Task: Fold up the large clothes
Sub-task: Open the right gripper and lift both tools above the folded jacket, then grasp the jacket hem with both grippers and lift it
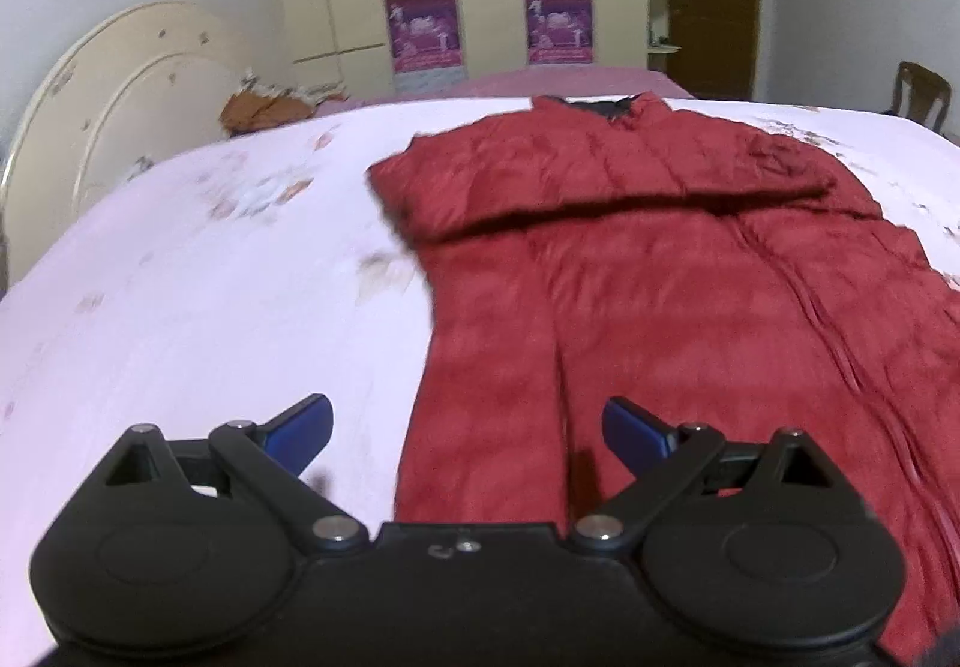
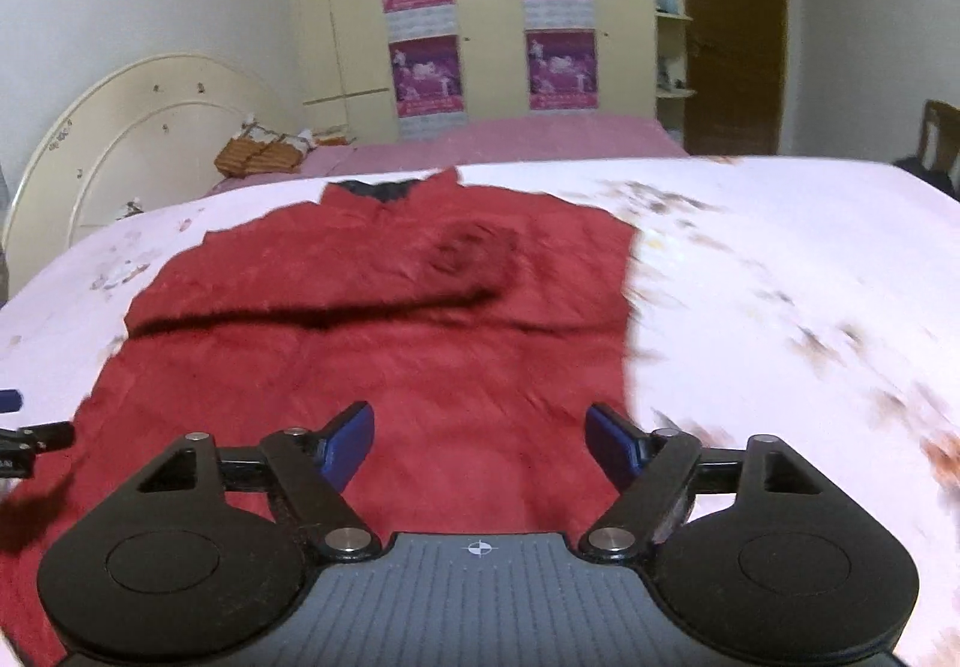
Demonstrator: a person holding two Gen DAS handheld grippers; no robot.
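Matt quilted red cloth jacket (image 1: 660, 271) on smooth pale printed bedsheet (image 1: 210, 295).

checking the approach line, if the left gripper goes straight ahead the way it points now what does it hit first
Most likely the red jacket: the open left gripper points over its left edge, near the hem. Depth is unclear, so it could graze the pink bedsheet right beside that edge instead.

Wide-spread right hand-held gripper (image 2: 480, 442) above red jacket (image 2: 384, 343) on floral bedsheet (image 2: 780, 307).

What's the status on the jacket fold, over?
Left gripper open, empty, over jacket's left edge. Right gripper open, empty, above hem. Red jacket flat on bed, one sleeve folded across chest. Nothing in the way.
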